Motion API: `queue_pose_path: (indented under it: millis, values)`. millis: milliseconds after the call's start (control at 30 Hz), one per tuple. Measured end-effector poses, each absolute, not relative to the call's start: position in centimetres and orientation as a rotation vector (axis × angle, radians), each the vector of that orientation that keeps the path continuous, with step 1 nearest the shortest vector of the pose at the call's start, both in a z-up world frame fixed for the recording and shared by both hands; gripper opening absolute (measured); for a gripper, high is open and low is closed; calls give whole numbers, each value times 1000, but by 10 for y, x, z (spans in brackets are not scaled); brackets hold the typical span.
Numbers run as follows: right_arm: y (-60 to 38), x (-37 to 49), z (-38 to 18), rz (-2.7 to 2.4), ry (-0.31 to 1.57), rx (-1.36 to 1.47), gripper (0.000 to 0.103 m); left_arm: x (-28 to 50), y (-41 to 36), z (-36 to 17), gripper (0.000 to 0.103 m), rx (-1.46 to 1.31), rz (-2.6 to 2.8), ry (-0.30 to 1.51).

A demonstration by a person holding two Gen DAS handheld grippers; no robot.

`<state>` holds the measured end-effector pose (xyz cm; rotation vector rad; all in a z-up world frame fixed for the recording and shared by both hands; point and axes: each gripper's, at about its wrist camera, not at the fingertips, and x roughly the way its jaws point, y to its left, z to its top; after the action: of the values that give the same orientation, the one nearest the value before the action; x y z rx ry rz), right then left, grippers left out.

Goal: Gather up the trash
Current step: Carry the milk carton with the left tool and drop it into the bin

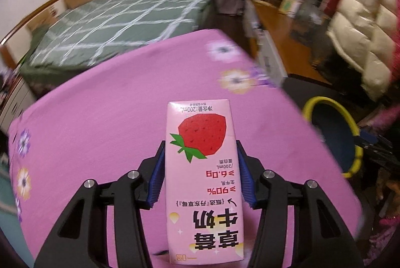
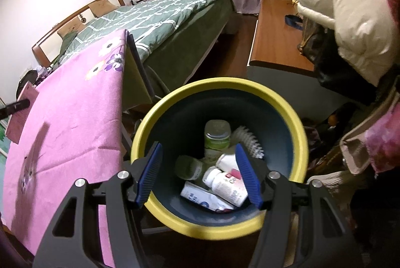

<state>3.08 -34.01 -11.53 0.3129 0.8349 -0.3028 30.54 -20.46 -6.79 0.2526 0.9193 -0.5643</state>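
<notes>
Pink flowered tablecloth (image 1: 100, 118) fills the left view, the yellow-rimmed bin (image 2: 285, 103) sits just beside the table, bottles and cartons already inside. Over the cloth, the left gripper (image 1: 201, 175) is clamped on the strawberry milk carton (image 1: 202, 168), blue pads pressing its narrow sides mid-height. Probably empty: light, thin-walled, easily crushed, so a gentle squeeze suits. The right gripper (image 2: 198, 175) hangs half-open over the bin, holding nothing

Your left gripper (image 1: 201, 174) hides the milk carton's (image 1: 203, 168) side faces | bin (image 1: 350, 128) to its right: frame edge cuts it | bed (image 1: 120, 25) beyond: motion-blurred.
</notes>
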Motion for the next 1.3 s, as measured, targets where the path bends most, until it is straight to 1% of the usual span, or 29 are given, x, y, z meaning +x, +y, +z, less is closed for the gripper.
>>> queue_pose_path:
  millis: [167,333,567,700,833,867,900,933,967,1033,1067,1133,1167,1233,1300]
  values:
    - [-353,4,-105,-335,807,303,58,276,-286,-55,51,317,-716,900]
    - [-363,-25,-97,-373,782,296,58,251,-359,-62,51,371,-825,915]
    - [-380,-60,-98,-416,766,304,59,232,-454,-90,51,456,-917,964]
    - [-390,-71,-100,-432,762,319,59,222,-492,-110,51,510,-941,997]
    - [-396,-78,-102,-441,763,326,60,219,-515,-129,52,544,-939,1018]
    - [-396,-79,-102,-443,765,325,62,218,-521,-133,58,550,-932,1019]
    - [-397,-79,-102,-444,766,323,63,219,-524,-137,69,554,-923,1014]
    - [-396,-79,-102,-443,767,320,63,219,-524,-137,85,552,-912,1000]
    - [-396,-77,-102,-441,768,318,63,219,-520,-133,88,535,-893,971]
    - [-392,-77,-100,-433,766,310,64,219,-512,-124,88,511,-885,953]
    - [-391,-76,-99,-427,766,307,64,219,-501,-116,90,483,-884,939]
    - [-385,-74,-98,-415,767,298,64,218,-471,-95,95,424,-866,893]
    - [-381,-73,-96,-410,765,290,64,213,-448,-79,98,389,-842,839]
    - [-369,-70,-92,-386,760,277,64,205,-415,-60,98,357,-814,775]
    - [-358,-66,-88,-355,753,268,65,192,-365,-40,98,301,-759,705]
